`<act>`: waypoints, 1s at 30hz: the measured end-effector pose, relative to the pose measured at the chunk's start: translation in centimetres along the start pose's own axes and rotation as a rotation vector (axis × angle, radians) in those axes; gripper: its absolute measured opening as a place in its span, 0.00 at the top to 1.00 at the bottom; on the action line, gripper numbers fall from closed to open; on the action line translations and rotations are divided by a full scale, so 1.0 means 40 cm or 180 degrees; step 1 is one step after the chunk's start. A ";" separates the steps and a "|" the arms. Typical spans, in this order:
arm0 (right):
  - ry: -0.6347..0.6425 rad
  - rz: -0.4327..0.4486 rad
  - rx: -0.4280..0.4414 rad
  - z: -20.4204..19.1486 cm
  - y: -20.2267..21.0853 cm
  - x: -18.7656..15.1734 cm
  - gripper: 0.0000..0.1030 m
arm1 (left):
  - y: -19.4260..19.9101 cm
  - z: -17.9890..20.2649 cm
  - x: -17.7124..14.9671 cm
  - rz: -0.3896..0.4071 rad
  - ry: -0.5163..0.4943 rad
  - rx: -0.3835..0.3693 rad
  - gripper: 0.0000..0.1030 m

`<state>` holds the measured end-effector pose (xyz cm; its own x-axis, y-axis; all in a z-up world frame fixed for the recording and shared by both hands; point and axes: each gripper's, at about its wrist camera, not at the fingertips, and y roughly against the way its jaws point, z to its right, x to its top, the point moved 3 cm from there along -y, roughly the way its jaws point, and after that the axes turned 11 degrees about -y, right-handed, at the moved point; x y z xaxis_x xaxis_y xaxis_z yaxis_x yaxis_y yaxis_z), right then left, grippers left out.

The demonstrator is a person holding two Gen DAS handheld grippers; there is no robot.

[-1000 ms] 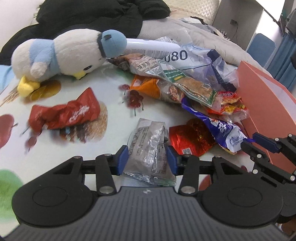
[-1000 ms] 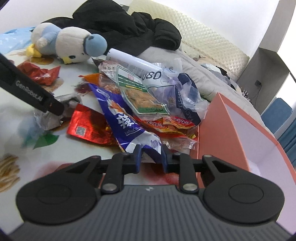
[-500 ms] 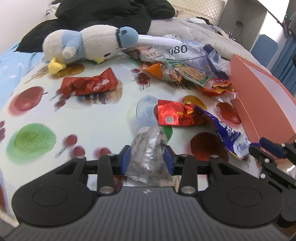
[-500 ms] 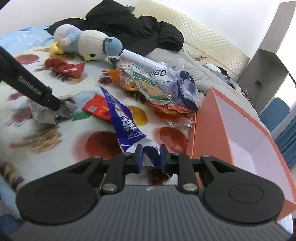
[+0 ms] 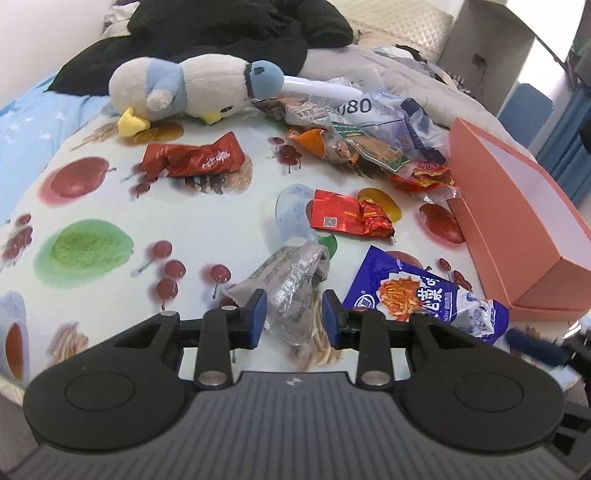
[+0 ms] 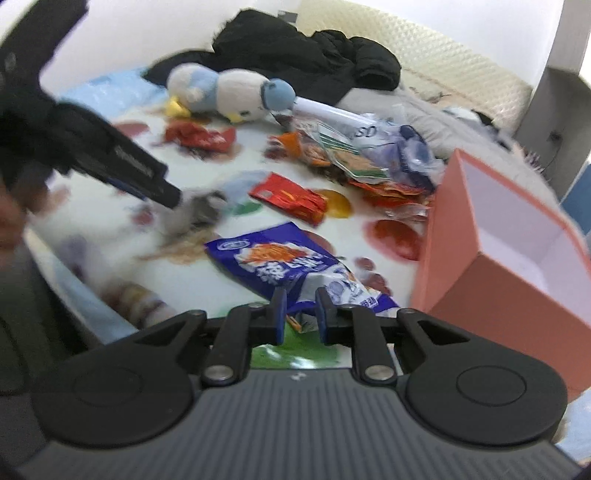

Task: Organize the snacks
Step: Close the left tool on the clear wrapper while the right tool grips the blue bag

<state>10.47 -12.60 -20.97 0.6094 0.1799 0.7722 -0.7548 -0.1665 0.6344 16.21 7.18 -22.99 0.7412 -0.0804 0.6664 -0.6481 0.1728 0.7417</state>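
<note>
A crumpled silver snack packet (image 5: 291,280) lies on the fruit-print cloth (image 5: 207,225), its near end between the pads of my left gripper (image 5: 294,317), which is shut on it. In the right wrist view the same packet (image 6: 199,210) shows as a grey blur at the left gripper's tip. A blue noodle-snack packet (image 6: 280,262) lies flat in front of my right gripper (image 6: 299,314). That gripper's jaws are opening, and only a thin blue fold of the packet sits loose between the pads. An open orange box (image 6: 498,295) stands at the right.
A red foil packet (image 5: 343,218) and a dark red packet (image 5: 192,158) lie on the cloth. Several more snack bags are heaped (image 5: 369,144) beside the box (image 5: 517,221). A plush bird (image 5: 192,88) and a black jacket (image 5: 240,29) lie at the back.
Both grippers pulled back toward the near edge, dragging the silver and blue packets out of the heap. The right jaws have widened, and the blue packet now lies flat.
</note>
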 end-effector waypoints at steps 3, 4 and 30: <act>-0.0199 -0.0001 0.0227 0.025 -0.002 0.018 0.49 | -0.015 -0.004 0.020 -0.0031 -0.0156 -0.0025 0.62; -0.0238 0.0009 0.0278 0.036 -0.007 0.023 0.49 | -0.022 -0.003 0.026 -0.0039 -0.0208 -0.0050 0.60; 0.0112 -0.0673 0.0440 0.117 -0.236 0.025 0.28 | -0.224 0.014 0.055 -0.0421 -0.1104 -0.0160 0.45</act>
<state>19.33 -15.38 -26.02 0.7395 0.2579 0.6218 -0.5697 -0.2522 0.7822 23.54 4.93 -28.13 0.7090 -0.4317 0.5576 -0.5350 0.1859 0.8242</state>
